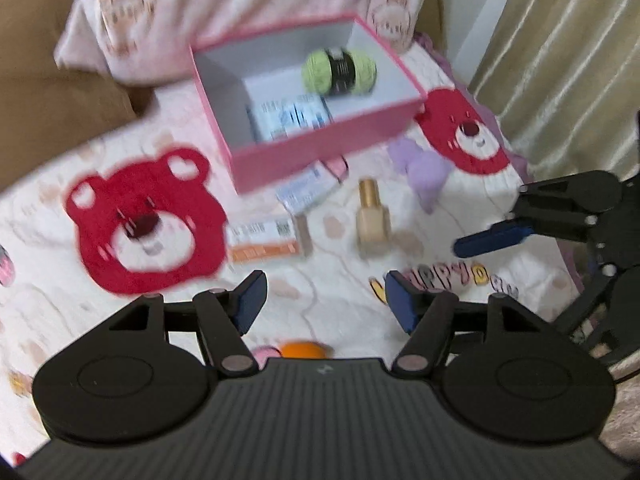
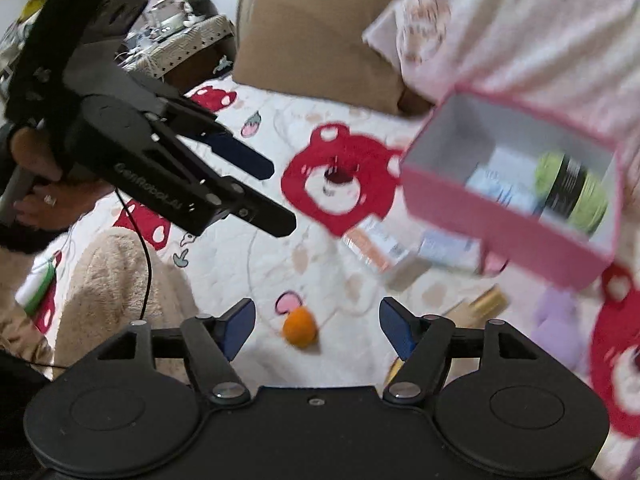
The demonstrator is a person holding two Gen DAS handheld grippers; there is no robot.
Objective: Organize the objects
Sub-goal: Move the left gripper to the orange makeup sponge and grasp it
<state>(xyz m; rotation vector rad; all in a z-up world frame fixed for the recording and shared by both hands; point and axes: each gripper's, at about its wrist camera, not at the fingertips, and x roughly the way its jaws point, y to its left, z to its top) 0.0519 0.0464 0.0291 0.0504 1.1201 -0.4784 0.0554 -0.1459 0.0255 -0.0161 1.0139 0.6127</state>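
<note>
A pink open box [image 1: 320, 148] sits on the bed and holds a green yarn ball [image 1: 339, 71] and a small white carton [image 1: 290, 117]. In front of it lie a white carton [image 1: 308, 192], an orange-striped carton [image 1: 266, 238], a beige bottle with a gold cap [image 1: 373, 220] and a purple plush [image 1: 424, 168]. An orange ball [image 2: 300, 327] lies near my right gripper [image 2: 318, 328], which is open and empty. My left gripper [image 1: 326, 300] is open and empty, above the bedspread. The box also shows in the right wrist view [image 2: 508, 216].
The bedspread [image 1: 60, 320] is white with red bear faces. A pink pillow [image 1: 240, 0] and a brown headboard cushion [image 2: 320, 40] lie behind the box. Curtains [image 1: 568, 60] hang at right. A beige fluffy blanket [image 2: 116, 276] lies at the bed's left.
</note>
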